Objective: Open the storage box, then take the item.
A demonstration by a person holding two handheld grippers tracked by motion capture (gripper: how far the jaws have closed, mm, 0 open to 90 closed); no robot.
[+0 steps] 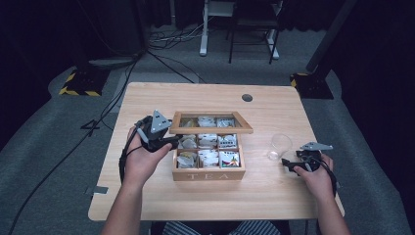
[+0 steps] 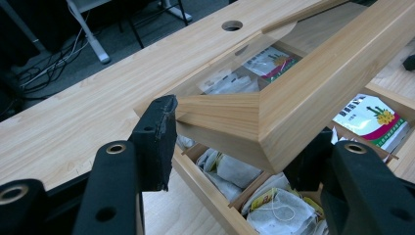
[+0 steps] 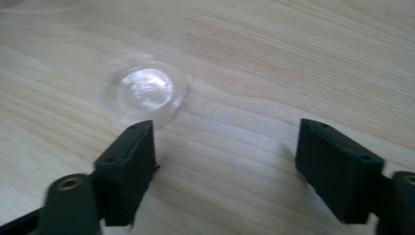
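High view puts the wooden tea box at the middle of the desk, its front marked "TEA" and its six compartments holding tea bags. Its lid, a wooden frame around a clear pane, is lifted partway and tilts up over the back row. Your left gripper sits at the box's left side with your left hand behind it. In the left gripper view that gripper has its jaws spread on either side of the lid's near corner; the left jaw touches the frame's edge and the right jaw sits under the frame, so you are supporting the lid rather than clamping it hard, as far as can be told. Tea bags lie in the compartments below the raised frame.

To the right of the box, a clear plastic cup lies on the desk, well apart from the box. Your right gripper rests on the desk just beside it, held by your right hand. In the right gripper view its jaws are spread wide and hold nothing, with the cup just past the left jaw of the gripper.
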